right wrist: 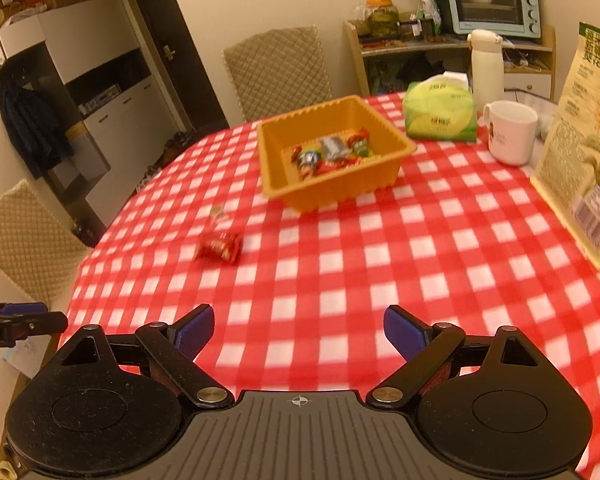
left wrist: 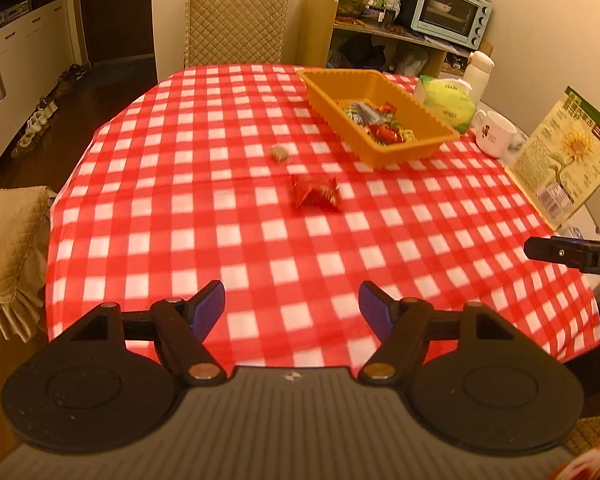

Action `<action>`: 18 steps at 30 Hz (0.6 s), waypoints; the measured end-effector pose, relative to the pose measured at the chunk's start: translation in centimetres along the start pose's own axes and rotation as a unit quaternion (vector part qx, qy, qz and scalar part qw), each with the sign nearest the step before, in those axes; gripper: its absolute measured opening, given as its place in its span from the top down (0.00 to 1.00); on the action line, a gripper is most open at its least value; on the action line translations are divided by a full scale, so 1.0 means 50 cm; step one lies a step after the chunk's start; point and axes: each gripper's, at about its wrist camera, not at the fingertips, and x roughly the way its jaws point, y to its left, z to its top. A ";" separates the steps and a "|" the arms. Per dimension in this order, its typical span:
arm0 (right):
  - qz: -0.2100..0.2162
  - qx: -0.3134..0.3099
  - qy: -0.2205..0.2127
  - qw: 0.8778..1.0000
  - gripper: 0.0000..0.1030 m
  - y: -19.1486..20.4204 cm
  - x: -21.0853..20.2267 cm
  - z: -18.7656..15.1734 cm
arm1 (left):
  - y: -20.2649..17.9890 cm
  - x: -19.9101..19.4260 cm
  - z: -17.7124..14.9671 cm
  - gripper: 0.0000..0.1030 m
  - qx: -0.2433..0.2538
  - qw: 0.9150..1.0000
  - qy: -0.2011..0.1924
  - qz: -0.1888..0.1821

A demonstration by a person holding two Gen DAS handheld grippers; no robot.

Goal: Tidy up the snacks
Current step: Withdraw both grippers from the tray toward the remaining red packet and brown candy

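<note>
one orange tray (left wrist: pixel 416 100), holding several wrapped snacks (left wrist: pixel 374 122), too jumbled to count. two loose items on the checked tablecloth (left wrist: pixel 220 240): one red packet (left wrist: pixel 315 193), one small brownish piece (left wrist: pixel 278 153). at far right, one white mug (right wrist: pixel 510 132), one green tissue pack (right wrist: pixel 440 114), one white flask (right wrist: pixel 487 66), one sunflower seed bag (right wrist: pixel 584 148). two quilted chairs (right wrist: pixel 280 70).

blurred: small wrapped snack (right wrist: pixel 217 211) | cut off: sunflower seed bag (right wrist: pixel 588 152)

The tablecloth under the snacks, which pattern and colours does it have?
The tablecloth has a red and white check pattern, seen best in the left wrist view.
</note>
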 end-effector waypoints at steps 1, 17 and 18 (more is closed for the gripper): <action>0.000 0.001 0.003 1.000 0.11 0.006 -0.003 -0.011 | 0.003 -0.006 -0.008 0.30 0.001 1.000 0.001 0.000; -0.005 -0.010 0.028 1.000 0.11 0.109 -0.040 -0.124 | 0.032 -0.065 -0.094 0.30 0.024 1.000 0.010 -0.012; -0.005 -0.011 0.029 1.000 0.11 0.115 -0.041 -0.128 | 0.035 -0.069 -0.097 0.30 0.024 1.000 0.010 -0.012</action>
